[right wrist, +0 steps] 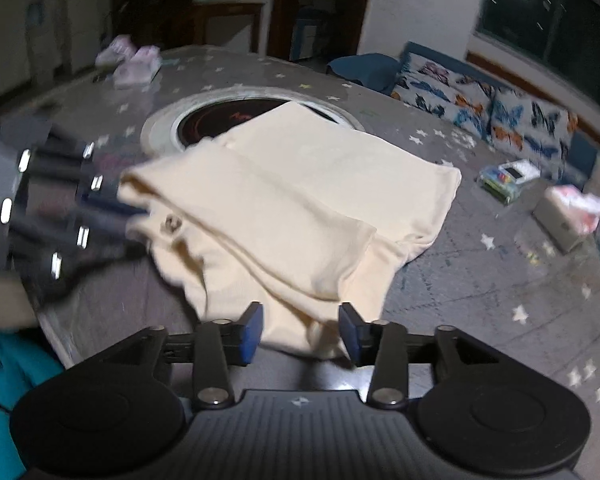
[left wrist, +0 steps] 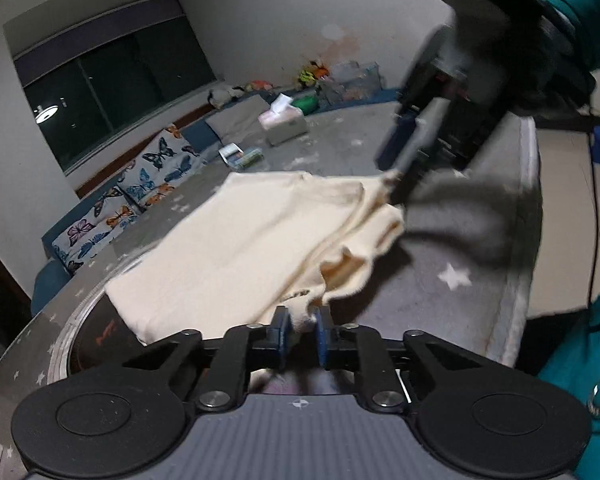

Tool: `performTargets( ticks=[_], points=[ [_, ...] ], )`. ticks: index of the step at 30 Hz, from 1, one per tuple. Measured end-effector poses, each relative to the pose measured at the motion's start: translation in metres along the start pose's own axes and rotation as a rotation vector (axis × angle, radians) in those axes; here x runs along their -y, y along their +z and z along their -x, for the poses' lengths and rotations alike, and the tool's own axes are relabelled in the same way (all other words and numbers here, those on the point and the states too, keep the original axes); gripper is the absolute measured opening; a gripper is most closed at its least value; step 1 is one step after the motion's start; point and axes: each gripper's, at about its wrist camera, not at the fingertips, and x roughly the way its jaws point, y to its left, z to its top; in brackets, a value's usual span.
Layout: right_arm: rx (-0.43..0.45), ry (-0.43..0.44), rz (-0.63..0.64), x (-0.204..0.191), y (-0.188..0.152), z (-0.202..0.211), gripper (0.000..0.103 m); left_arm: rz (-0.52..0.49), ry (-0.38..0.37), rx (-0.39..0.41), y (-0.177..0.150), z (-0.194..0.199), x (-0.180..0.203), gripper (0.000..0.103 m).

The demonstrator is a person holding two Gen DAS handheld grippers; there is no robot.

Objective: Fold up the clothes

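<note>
A cream garment (left wrist: 236, 248) lies partly folded on the grey star-patterned table (left wrist: 440, 304). In the left wrist view my left gripper (left wrist: 301, 326) is shut on a bunched edge of it at the near side. My right gripper (left wrist: 396, 160) comes in from the upper right, its tips at the garment's far corner. In the right wrist view the right gripper (right wrist: 300, 332) stands open, with a loose fold of the cream garment (right wrist: 300, 200) between its blue pads (right wrist: 252, 330). The blurred left gripper (right wrist: 120, 204) grips the garment's left edge.
A round dark recessed plate (right wrist: 220, 120) sits in the table, partly under the garment. Beyond it are a tissue box (right wrist: 560, 220), a small packet (right wrist: 508, 178), pink bundles (right wrist: 136, 64) and butterfly cushions (right wrist: 480, 108). A teal sleeve (left wrist: 580, 360) is at the table edge.
</note>
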Motion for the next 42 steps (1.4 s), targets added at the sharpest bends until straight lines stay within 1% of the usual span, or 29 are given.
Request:
performTargets(
  ticks=[1,3,8,11,13,15,16,17,18,19,20,22,24,28,32,34,35,36,39,42],
  points=[
    [-0.006,-0.005,0.038,-0.003,-0.003,0.002,0.045,0.027,-0.001,0.003,0.003,0.000,-0.006,0.012],
    [-0.008,-0.009,0.116,-0.010,-0.008,0.006,0.055,0.092,-0.003,0.006,0.009,-0.001,-0.019,0.011],
    [0.036,-0.011,0.254,-0.027,-0.011,0.001,0.060,0.195,-0.018,0.002,0.021,-0.012,-0.042,0.011],
    [0.065,-0.011,0.291,-0.034,-0.009,-0.013,0.060,0.233,-0.027,-0.011,0.023,-0.022,-0.050,0.010],
    [0.084,-0.003,0.284,-0.035,-0.006,-0.022,0.057,0.256,-0.029,-0.021,0.022,-0.026,-0.054,0.011],
    [0.090,0.011,0.252,-0.030,-0.002,-0.030,0.048,0.280,-0.034,-0.031,0.020,-0.027,-0.057,0.011],
    [0.089,0.015,0.226,-0.027,0.000,-0.032,0.043,0.284,-0.037,-0.030,0.019,-0.026,-0.057,0.011],
    [0.084,0.027,0.189,-0.022,0.004,-0.034,0.029,0.282,-0.035,-0.028,0.018,-0.023,-0.057,0.014],
    [0.077,0.046,0.148,-0.016,0.007,-0.036,0.023,0.280,-0.033,-0.027,0.017,-0.021,-0.056,0.015],
    [0.073,0.062,0.110,-0.010,0.009,-0.037,0.021,0.276,-0.028,-0.030,0.015,-0.019,-0.055,0.017],
    [0.072,0.076,0.081,-0.005,0.012,-0.037,0.017,0.270,-0.017,-0.034,0.014,-0.016,-0.053,0.022],
    [0.074,0.090,0.044,0.002,0.016,-0.036,0.016,0.243,-0.010,-0.037,0.009,-0.010,-0.049,0.025],
    [0.078,0.097,0.013,0.006,0.020,-0.034,0.014,0.210,0.001,-0.042,0.004,-0.004,-0.044,0.039],
    [0.095,0.096,-0.018,0.012,0.026,-0.030,0.013,0.145,0.028,-0.050,-0.005,0.001,-0.037,0.040],
    [0.102,0.090,-0.039,0.012,0.031,-0.029,0.011,0.055,0.068,-0.058,-0.013,0.000,-0.031,0.040],
    [0.106,0.088,-0.048,0.012,0.029,-0.028,0.011,0.036,0.071,-0.066,-0.018,-0.003,-0.030,0.031],
    [0.109,0.087,-0.052,0.011,0.028,-0.028,0.010,0.026,0.073,-0.070,-0.021,-0.005,-0.030,0.017],
    [0.113,0.086,-0.057,0.011,0.027,-0.027,0.010,0.040,0.071,-0.077,-0.022,-0.006,-0.032,0.014],
    [0.138,0.077,-0.063,0.007,0.025,-0.019,0.009,0.075,0.063,-0.056,-0.021,0.002,-0.037,0.009],
    [0.172,0.069,-0.054,0.004,0.024,-0.007,0.009,0.082,0.059,-0.033,-0.016,0.012,-0.038,0.008]
  ],
)
